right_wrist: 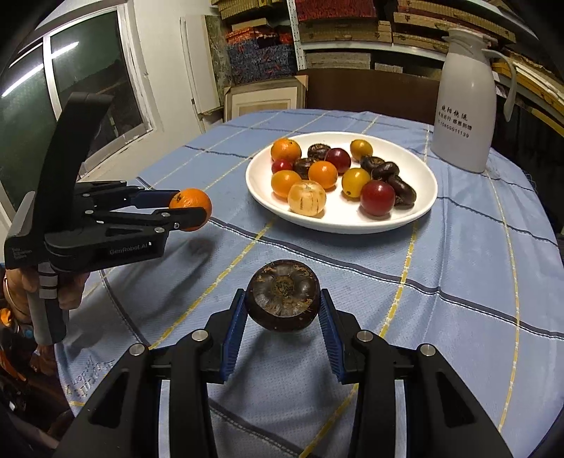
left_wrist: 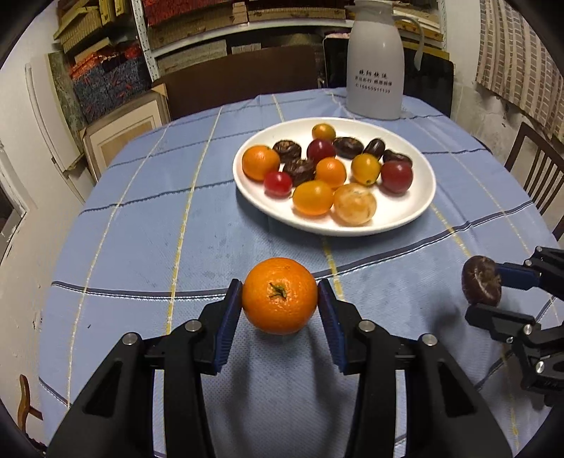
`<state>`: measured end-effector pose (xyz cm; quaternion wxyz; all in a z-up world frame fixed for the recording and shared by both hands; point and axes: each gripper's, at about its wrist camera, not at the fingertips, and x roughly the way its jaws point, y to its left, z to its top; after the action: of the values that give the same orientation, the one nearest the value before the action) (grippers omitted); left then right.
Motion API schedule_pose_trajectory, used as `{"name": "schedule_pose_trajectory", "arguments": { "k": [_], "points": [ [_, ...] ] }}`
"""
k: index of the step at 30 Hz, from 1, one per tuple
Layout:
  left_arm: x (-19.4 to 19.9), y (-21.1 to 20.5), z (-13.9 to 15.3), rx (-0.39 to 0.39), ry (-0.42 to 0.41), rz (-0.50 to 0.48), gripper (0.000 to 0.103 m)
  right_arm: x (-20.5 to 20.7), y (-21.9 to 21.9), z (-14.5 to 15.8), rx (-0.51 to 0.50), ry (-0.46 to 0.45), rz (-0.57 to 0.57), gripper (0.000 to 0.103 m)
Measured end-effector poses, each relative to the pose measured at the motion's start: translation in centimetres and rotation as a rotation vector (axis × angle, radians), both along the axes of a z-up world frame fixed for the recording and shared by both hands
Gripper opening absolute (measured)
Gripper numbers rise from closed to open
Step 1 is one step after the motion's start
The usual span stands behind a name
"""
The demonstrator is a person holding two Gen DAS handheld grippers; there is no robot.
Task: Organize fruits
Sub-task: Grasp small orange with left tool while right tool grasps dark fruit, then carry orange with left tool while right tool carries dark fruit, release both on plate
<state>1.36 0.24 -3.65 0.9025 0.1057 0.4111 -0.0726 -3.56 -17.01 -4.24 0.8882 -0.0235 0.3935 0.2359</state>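
So right now I've got a fruit in each hand. My left hand-held gripper (left_wrist: 280,299) is pinching a small orange (left_wrist: 279,295) between its blue pads, stem end facing the camera, held up off the surface (left_wrist: 141,229) with its shadow on the cloth below. From the right wrist view the same orange (right_wrist: 190,208) sticks out past the fingertips, off to the left of the plate.

My right hand-held gripper (right_wrist: 283,303) is clamped on a dark brown chestnut-looking thing (right_wrist: 283,295), flat scarred end facing me, also lifted clear of the cloth. In the left view it (left_wrist: 481,280) shows at the far right edge, gripped from above and below.

Both are hanging in front of the white plate (left_wrist: 405,215), which sits further back on the blue checked tablecloth (right_wrist: 476,282). The plate holds the rest of the pile: another orange (left_wrist: 260,162) at its left side, a peeled pale one (left_wrist: 354,204) at the near rim, a few yellow-orange tomatoes like this one (left_wrist: 312,197), red ones such as the one on the right (left_wrist: 396,177), and several more dark brown pieces (left_wrist: 347,147) toward the back.

Behind the plate, to the right, a white thermos jug (left_wrist: 375,60) stands on the cloth with printed writing on its side. Shelves stacked with boxes (right_wrist: 338,24) fill the back wall.
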Motion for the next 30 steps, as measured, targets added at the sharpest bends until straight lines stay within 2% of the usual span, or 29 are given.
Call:
{"name": "schedule_pose_trajectory", "arguments": {
  "k": [11, 21, 30],
  "points": [
    [-0.5, -2.1, 2.2, -0.003, -0.063, -0.025, 0.043, -1.0, -1.0, 2.3, 0.04, -0.065, -0.003, 0.041],
    [1.7, -3.0, 3.0, -0.017, -0.074, -0.04, 0.043, 1.3, -1.5, 3.1, 0.063, -0.089, -0.015, 0.041],
    [4.3, -3.4, 4.4, -0.018, -0.11, -0.037, 0.043, 4.8, -2.3, 5.4, 0.096, -0.147, -0.043, 0.041]
  ]
}}
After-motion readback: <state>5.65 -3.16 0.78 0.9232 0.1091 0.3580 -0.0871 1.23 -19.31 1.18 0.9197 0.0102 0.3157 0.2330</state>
